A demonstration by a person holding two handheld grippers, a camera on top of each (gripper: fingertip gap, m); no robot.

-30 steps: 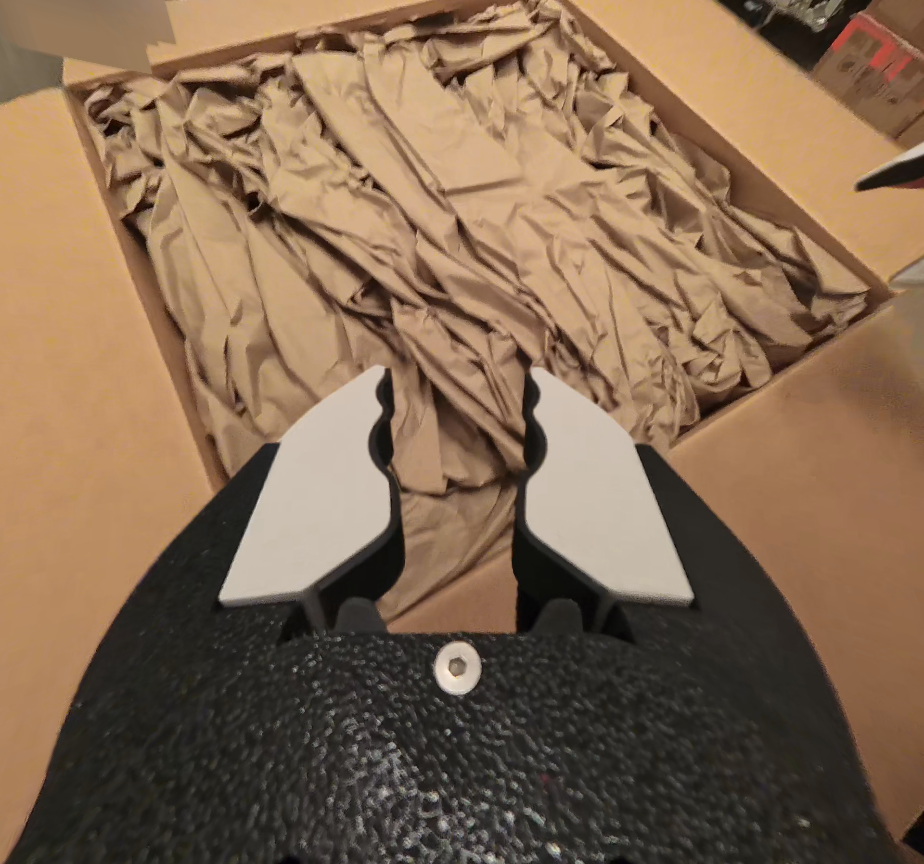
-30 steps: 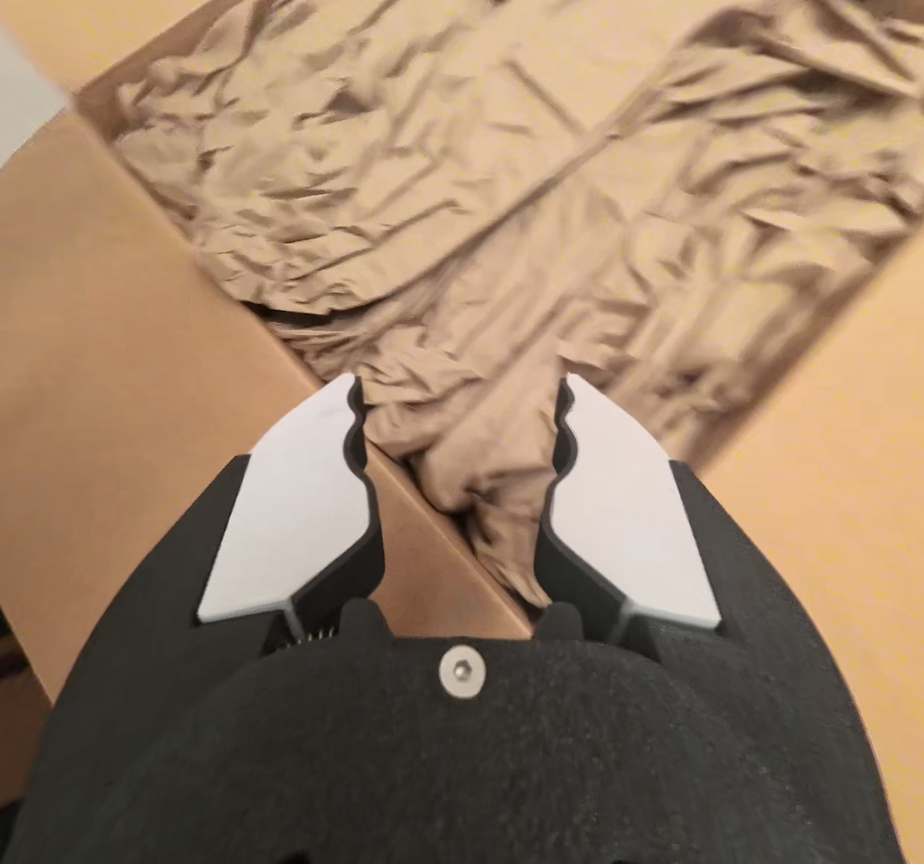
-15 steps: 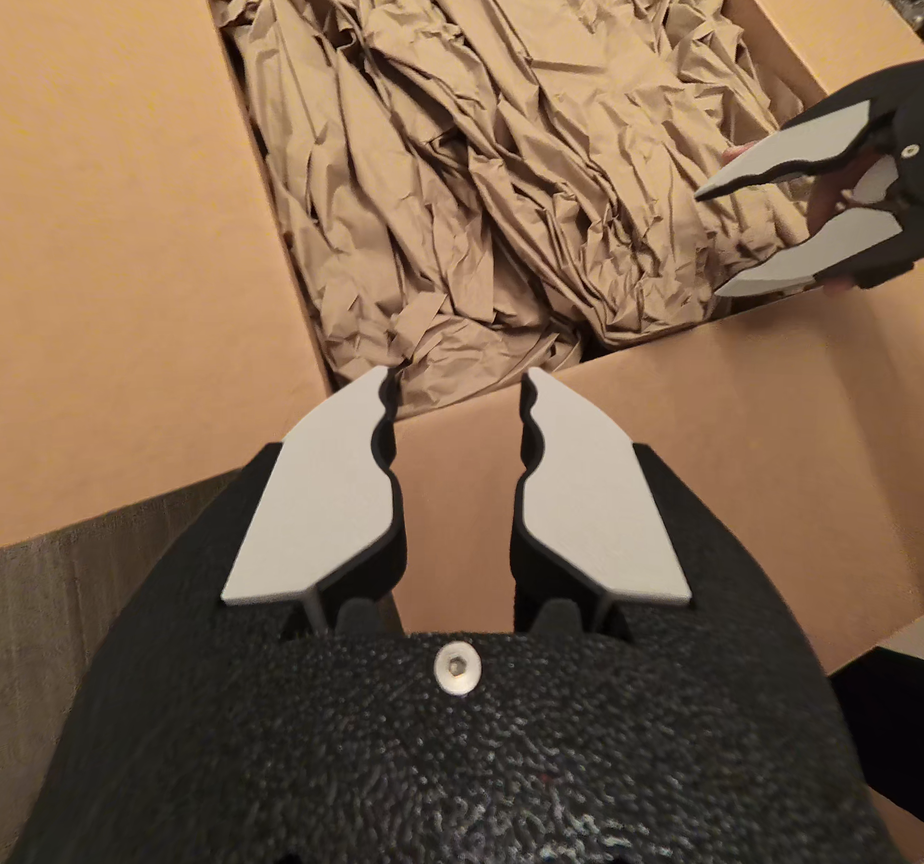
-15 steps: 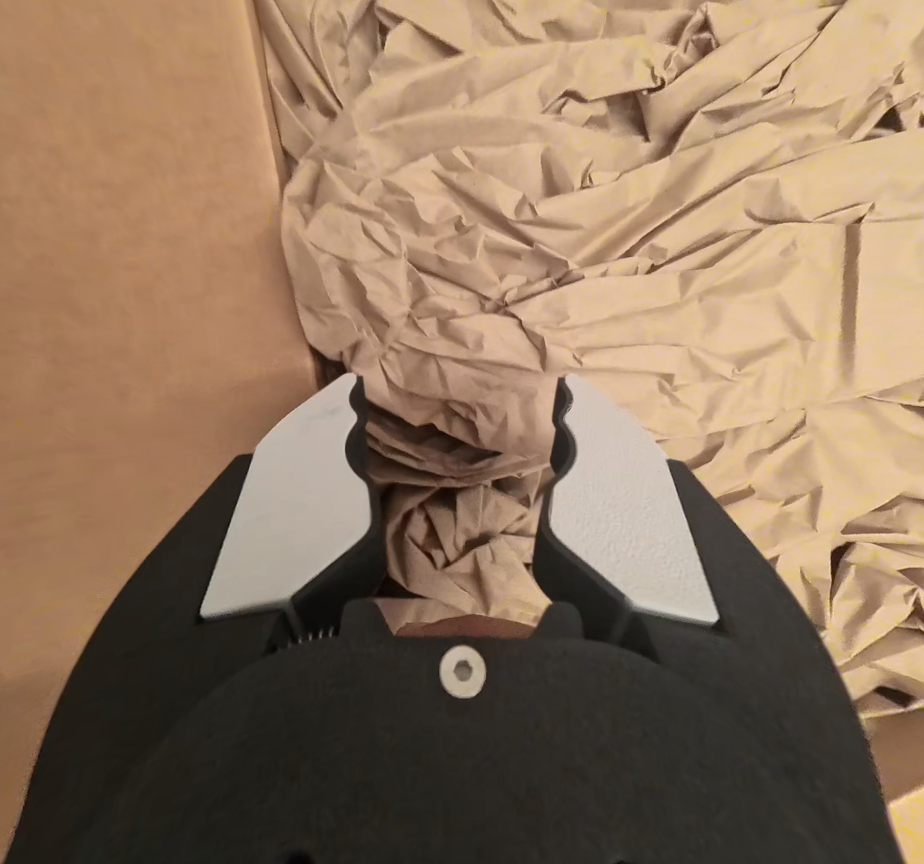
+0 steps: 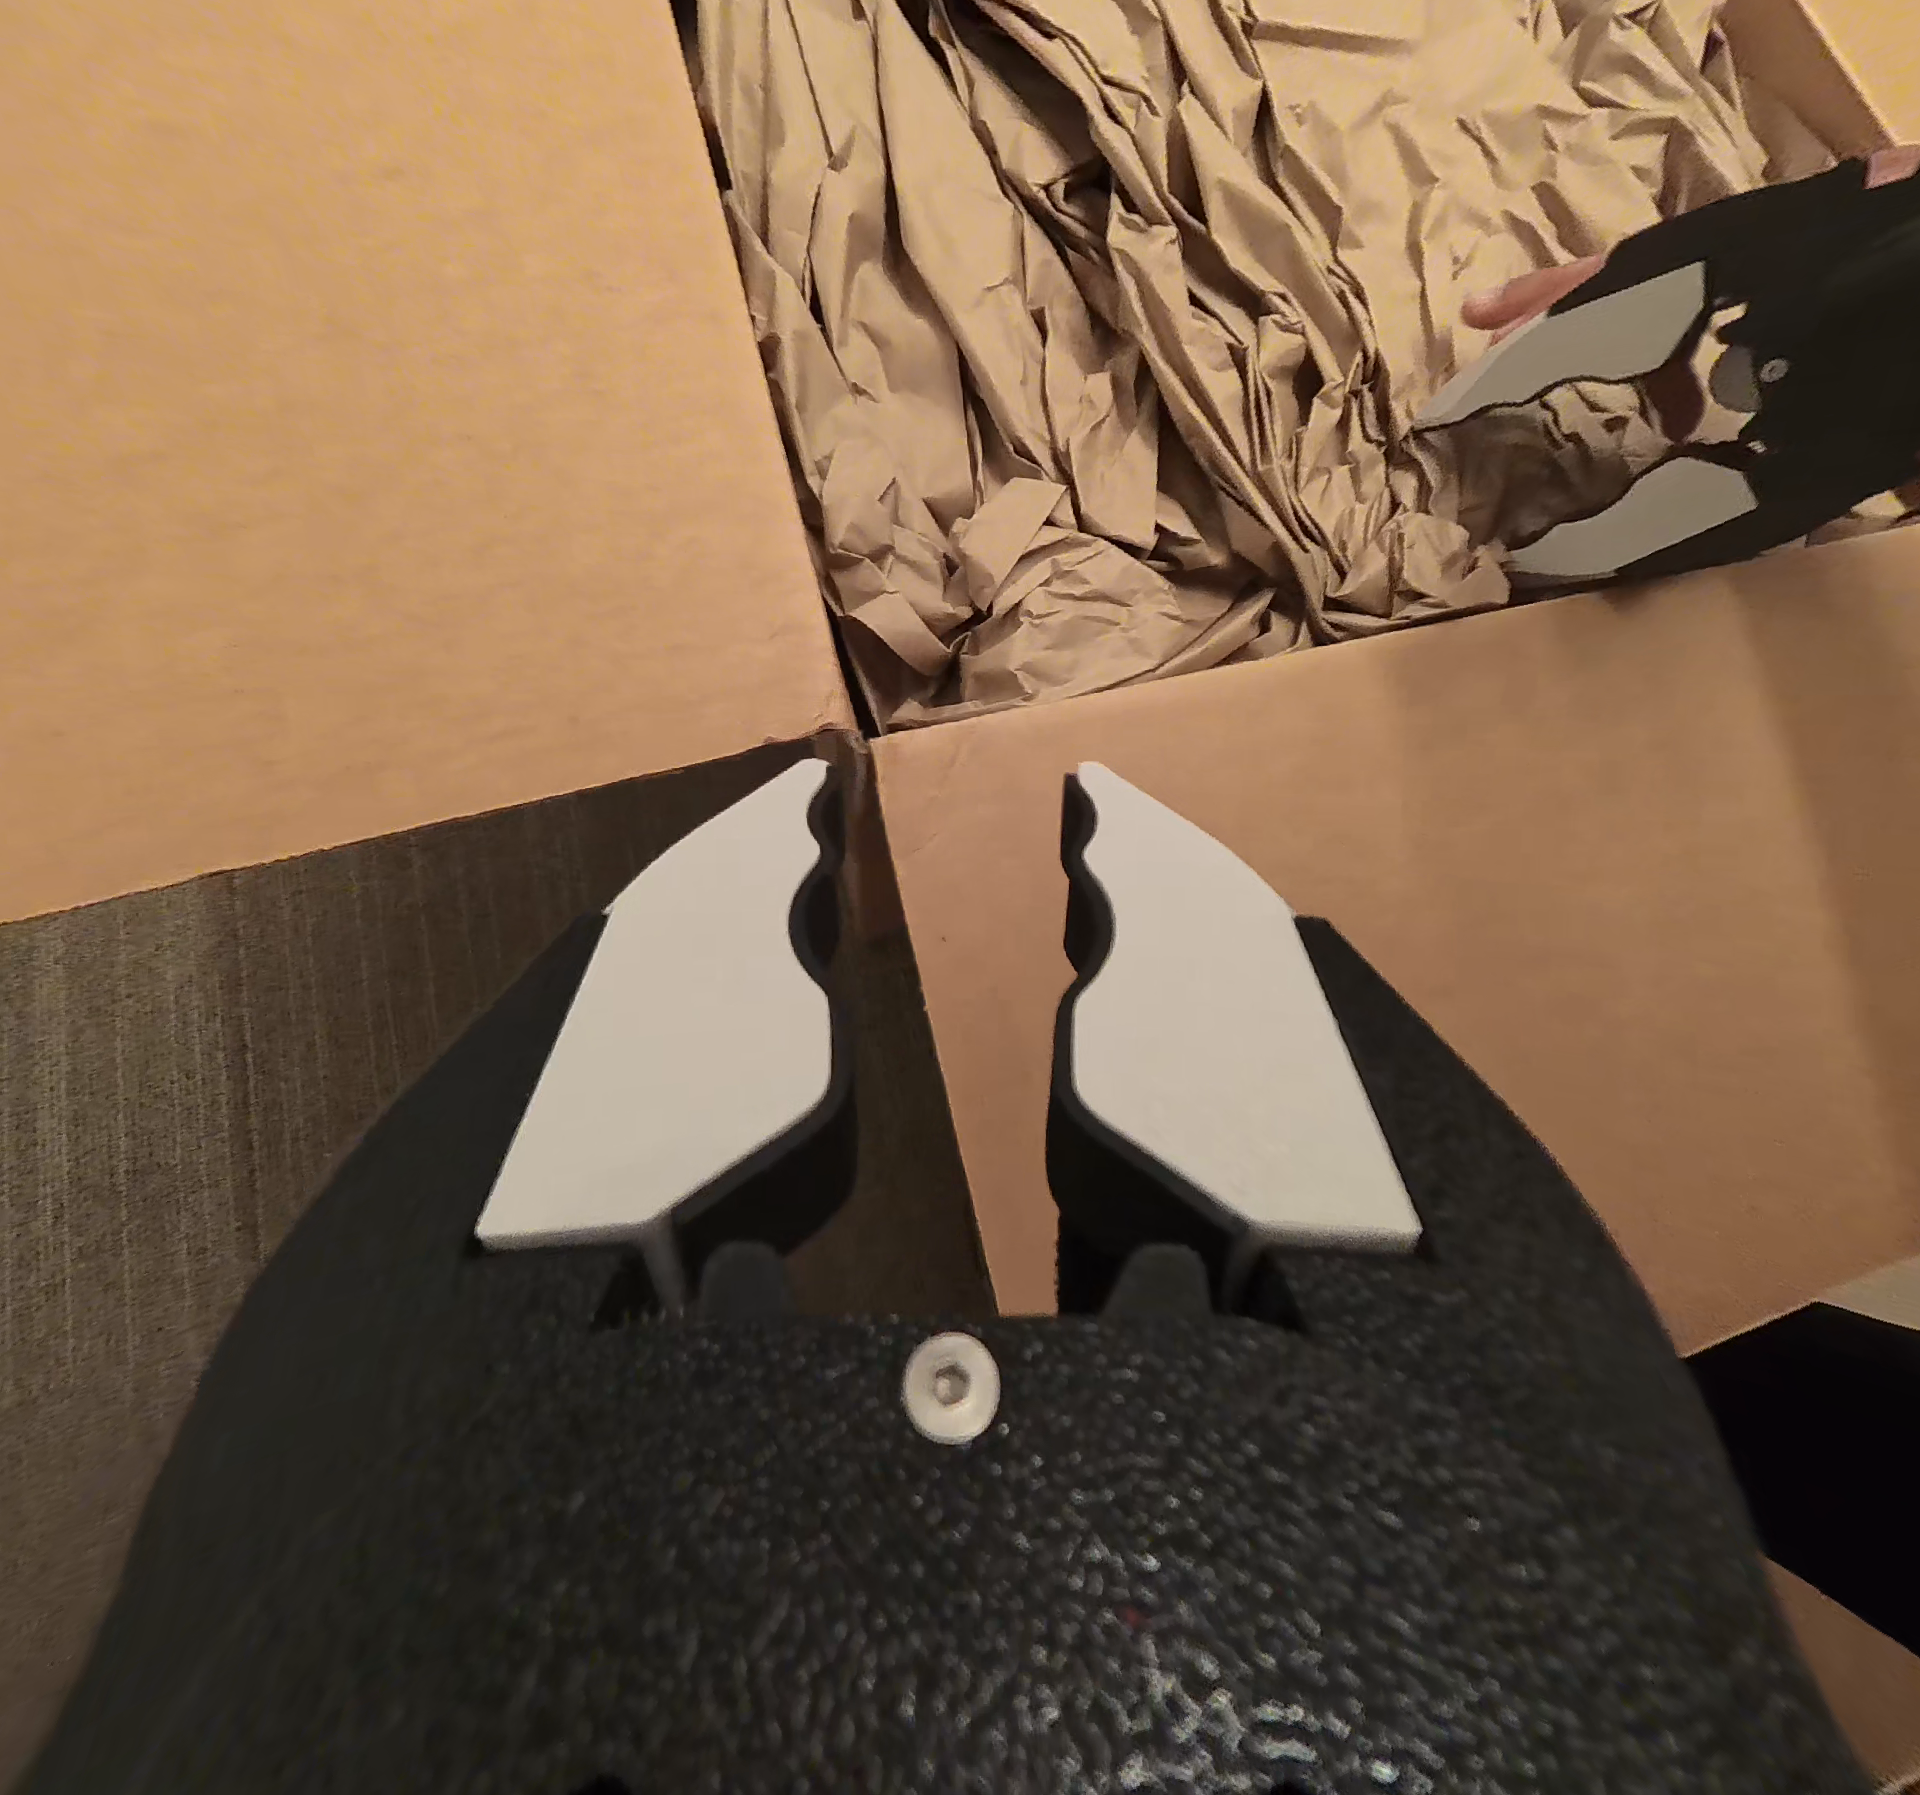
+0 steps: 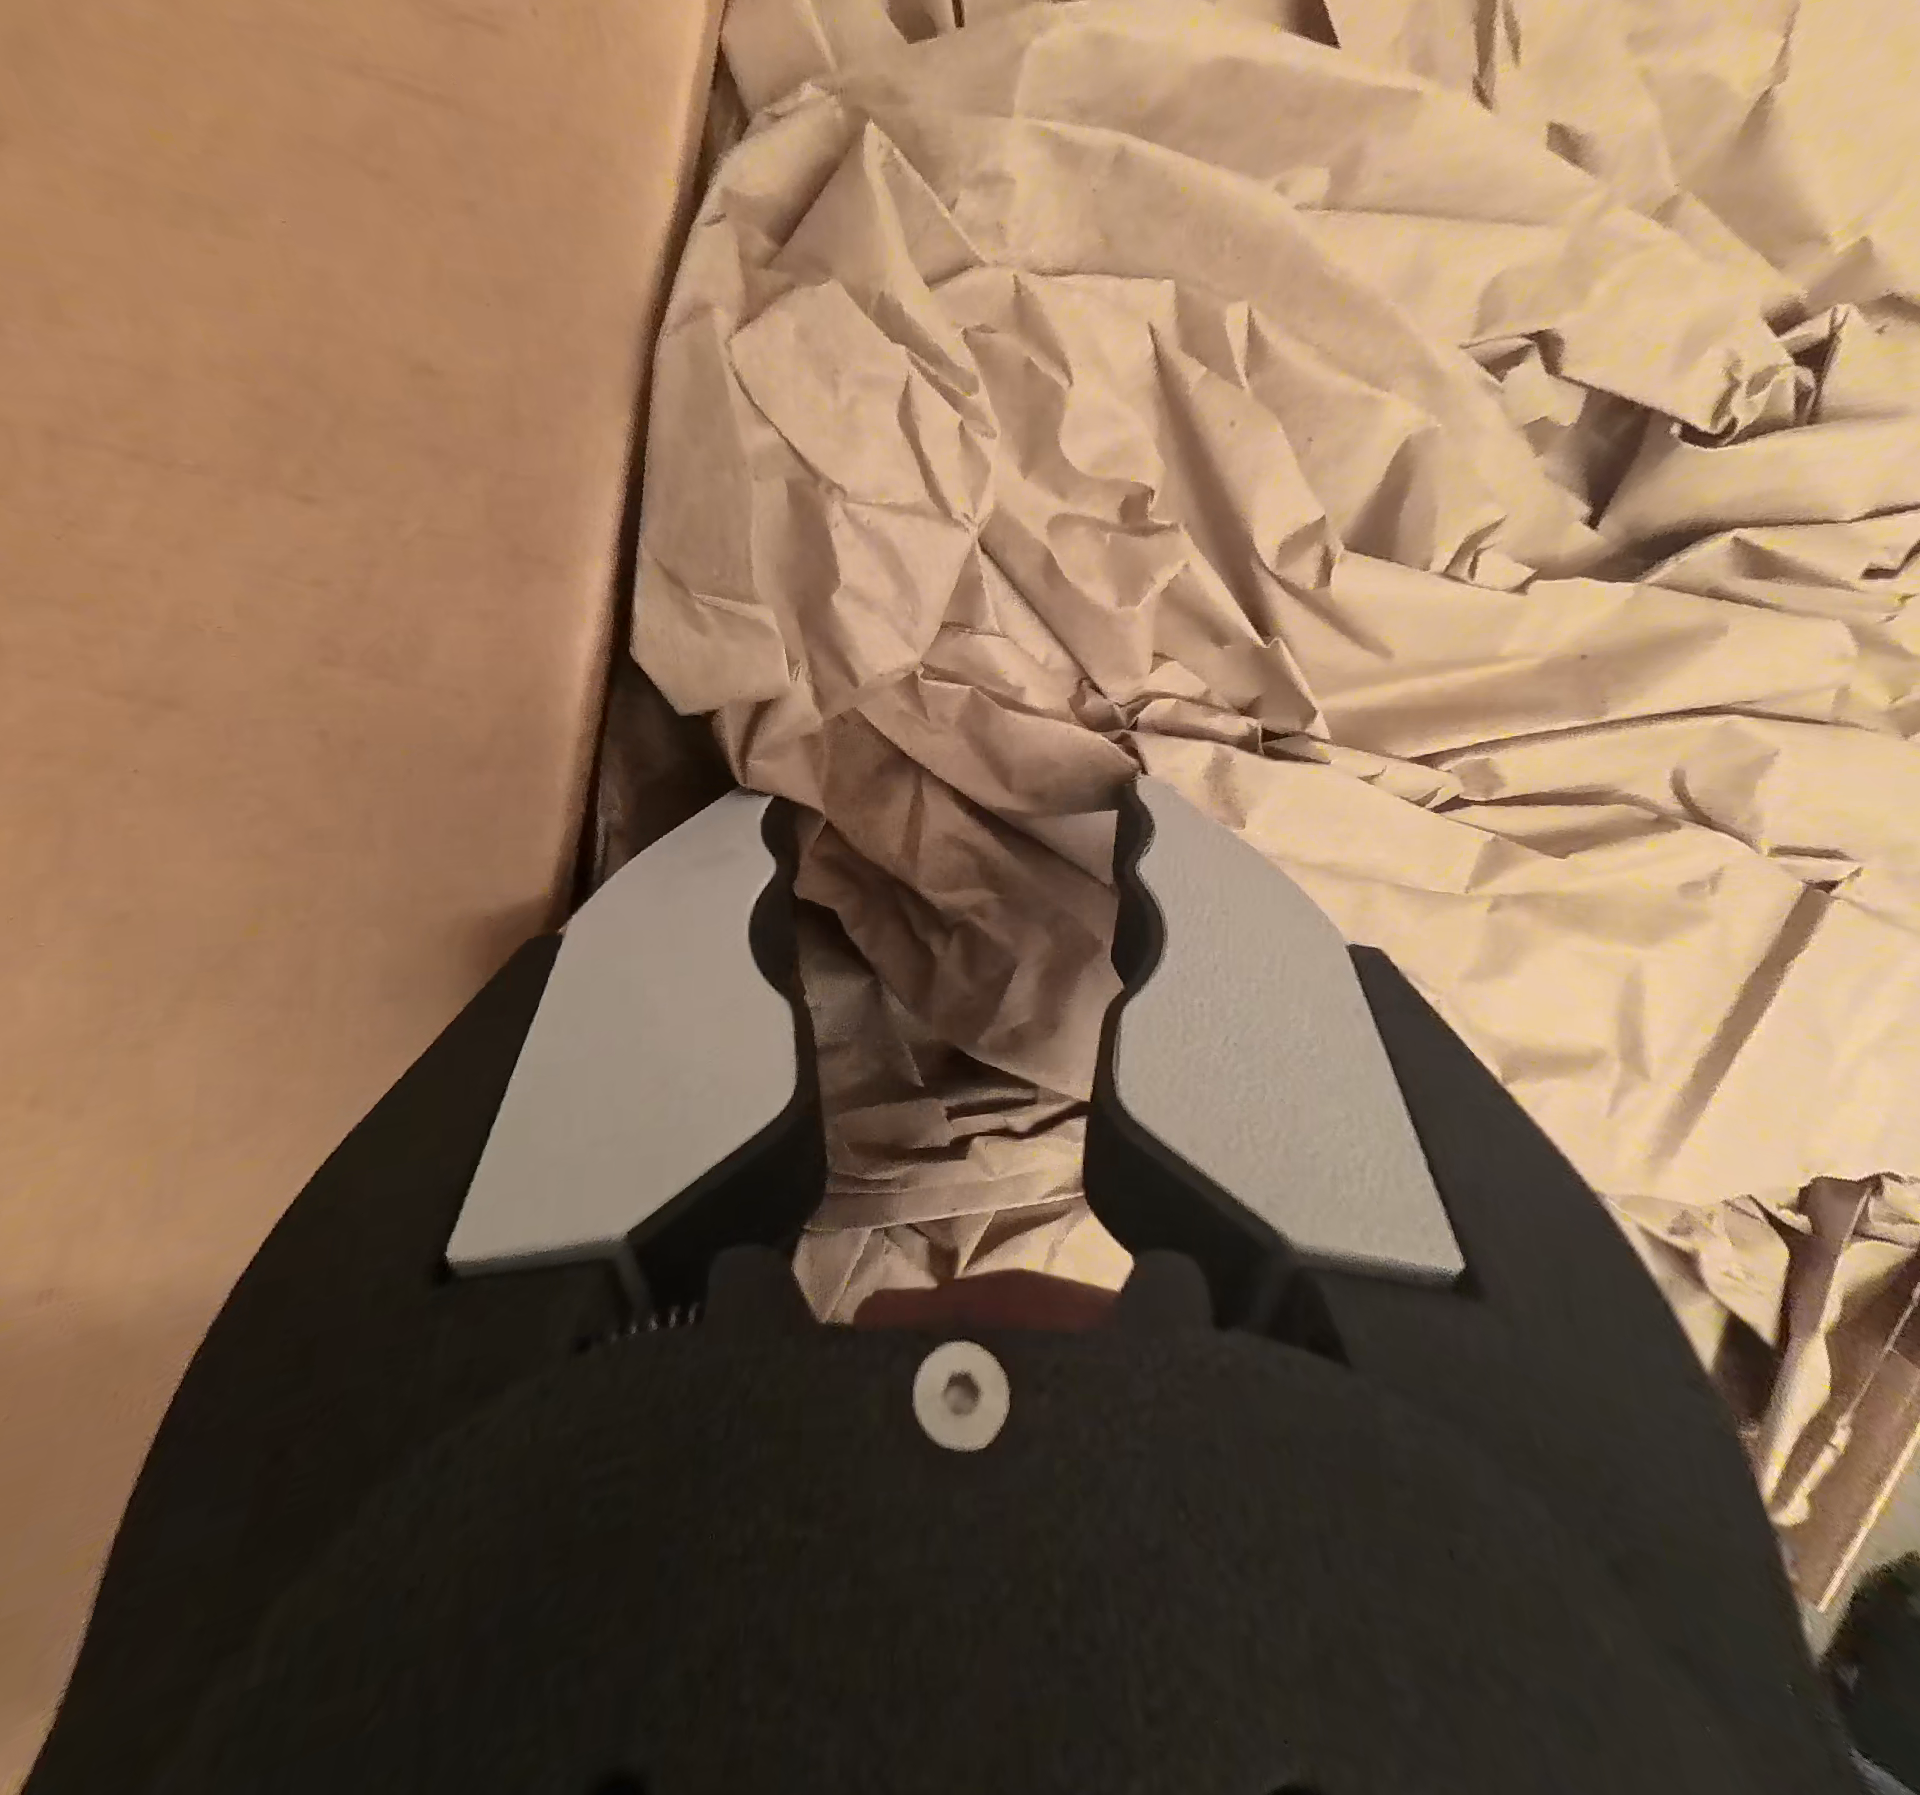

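Crumpled brown packing paper [image 6: 1143, 550] inside open cardboard box [image 5: 364, 291]: bunched between spread right gripper [image 6: 951, 810]; spread, empty left gripper [image 5: 951, 779] outside box corner.

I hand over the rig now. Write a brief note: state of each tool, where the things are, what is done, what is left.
Left tool: open, empty, over the near corner of the cardboard box, outside it.
Right tool: open, pushed into the crumpled brown paper beside a box wall; paper sits between its fingers, not clamped.
Paper fills the box.
Done: nothing lifted out.
Left: not stated.
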